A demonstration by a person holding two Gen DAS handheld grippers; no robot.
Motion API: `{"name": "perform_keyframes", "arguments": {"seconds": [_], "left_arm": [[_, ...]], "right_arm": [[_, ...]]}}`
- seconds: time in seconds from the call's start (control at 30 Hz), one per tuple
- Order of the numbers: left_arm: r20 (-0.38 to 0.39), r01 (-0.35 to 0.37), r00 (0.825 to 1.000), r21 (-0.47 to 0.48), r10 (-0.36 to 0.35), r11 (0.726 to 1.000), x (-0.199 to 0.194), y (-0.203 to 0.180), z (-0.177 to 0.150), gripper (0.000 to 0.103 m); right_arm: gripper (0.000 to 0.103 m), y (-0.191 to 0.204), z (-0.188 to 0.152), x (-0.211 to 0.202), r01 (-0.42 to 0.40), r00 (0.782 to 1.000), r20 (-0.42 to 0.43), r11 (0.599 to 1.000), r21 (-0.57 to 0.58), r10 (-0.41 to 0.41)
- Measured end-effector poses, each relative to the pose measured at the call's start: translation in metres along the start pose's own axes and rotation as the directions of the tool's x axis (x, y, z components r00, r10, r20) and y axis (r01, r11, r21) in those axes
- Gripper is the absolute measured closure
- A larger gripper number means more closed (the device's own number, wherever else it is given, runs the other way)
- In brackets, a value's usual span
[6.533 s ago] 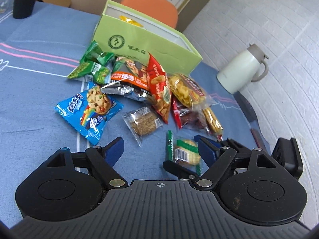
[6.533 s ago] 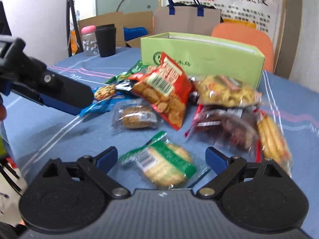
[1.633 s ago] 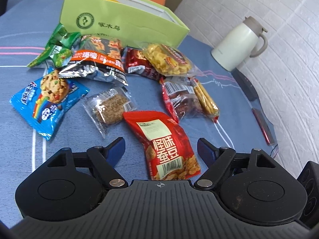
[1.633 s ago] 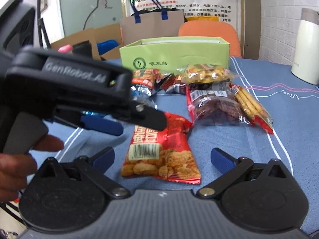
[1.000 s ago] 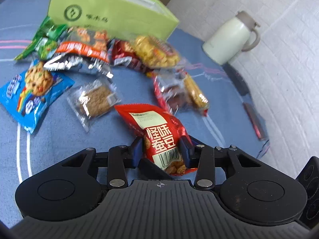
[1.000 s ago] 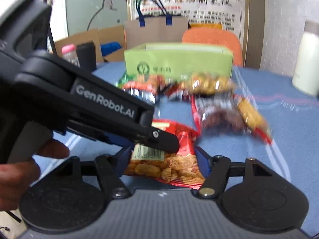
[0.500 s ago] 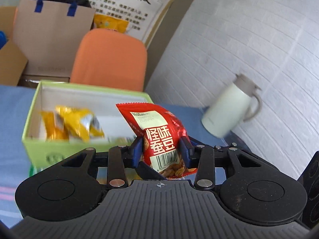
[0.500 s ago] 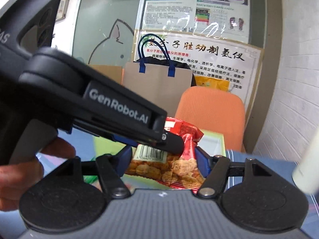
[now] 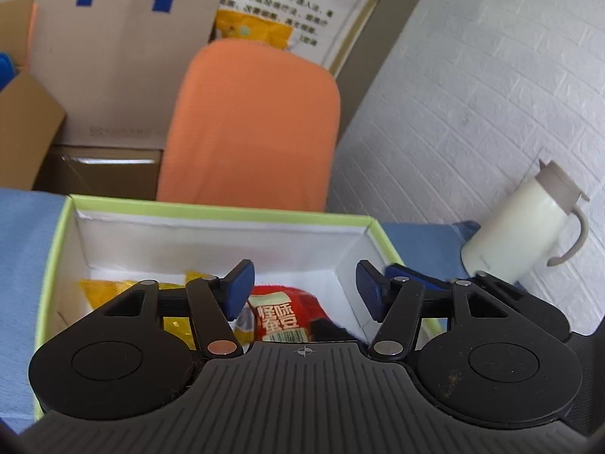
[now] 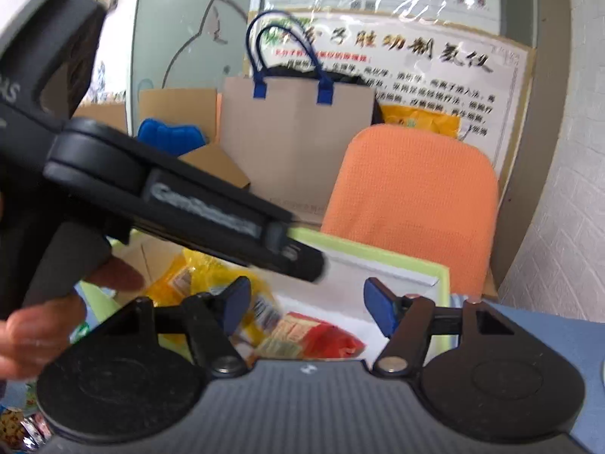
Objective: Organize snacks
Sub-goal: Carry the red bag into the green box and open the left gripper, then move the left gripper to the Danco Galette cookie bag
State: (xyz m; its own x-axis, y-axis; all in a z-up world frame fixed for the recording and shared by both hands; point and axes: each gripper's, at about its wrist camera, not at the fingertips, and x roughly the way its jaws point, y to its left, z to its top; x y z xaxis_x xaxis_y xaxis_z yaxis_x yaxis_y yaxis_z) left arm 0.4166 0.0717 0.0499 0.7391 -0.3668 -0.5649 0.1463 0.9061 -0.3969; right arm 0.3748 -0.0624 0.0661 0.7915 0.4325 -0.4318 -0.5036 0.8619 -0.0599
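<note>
The red peanut bag lies inside the green box, next to yellow packets. My left gripper is open and empty, just above the bag over the box. My right gripper is open and empty too, over the same box. In the right wrist view the red bag lies below the jaws beside yellow packets, and the left gripper's body crosses in front.
An orange chair stands behind the box, with a paper bag and cardboard boxes to its left. A white kettle stands on the blue table at the right. Other snacks lie at the lower left.
Both grippers opened and let go of the red peanut bag, which dropped into the green box. Both grippers moved forward over the box.
</note>
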Motion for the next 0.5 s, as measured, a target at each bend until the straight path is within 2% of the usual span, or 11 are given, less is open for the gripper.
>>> {"name": "perform_keyframes", "arguments": {"seconds": [0.17, 0.27, 0.33, 0.5], "left_arm": [[0.080, 0.033, 0.996, 0.037, -0.036, 0.999, -0.050, -0.018, -0.002, 0.052], [0.101, 0.056, 0.993, 0.073, -0.063, 0.996, -0.079, -0.035, -0.015, 0.050], [0.100, 0.087, 0.990, 0.087, -0.096, 0.992, -0.095, -0.045, -0.027, 0.048], [0.068, 0.137, 0.987, 0.105, -0.144, 0.985, -0.120, -0.067, -0.068, 0.046]], "right_arm": [[0.024, -0.003, 0.015, -0.067, 0.058, 0.991, 0.117, 0.998, 0.004, -0.058], [0.019, 0.002, 0.015, -0.106, 0.101, 0.982, 0.158, 0.995, 0.005, -0.101], [0.010, 0.006, 0.010, -0.128, 0.136, 0.977, 0.168, 0.991, -0.001, -0.134], [0.010, 0.001, -0.019, -0.169, 0.204, 0.971, 0.133, 0.979, -0.012, -0.201]]}}
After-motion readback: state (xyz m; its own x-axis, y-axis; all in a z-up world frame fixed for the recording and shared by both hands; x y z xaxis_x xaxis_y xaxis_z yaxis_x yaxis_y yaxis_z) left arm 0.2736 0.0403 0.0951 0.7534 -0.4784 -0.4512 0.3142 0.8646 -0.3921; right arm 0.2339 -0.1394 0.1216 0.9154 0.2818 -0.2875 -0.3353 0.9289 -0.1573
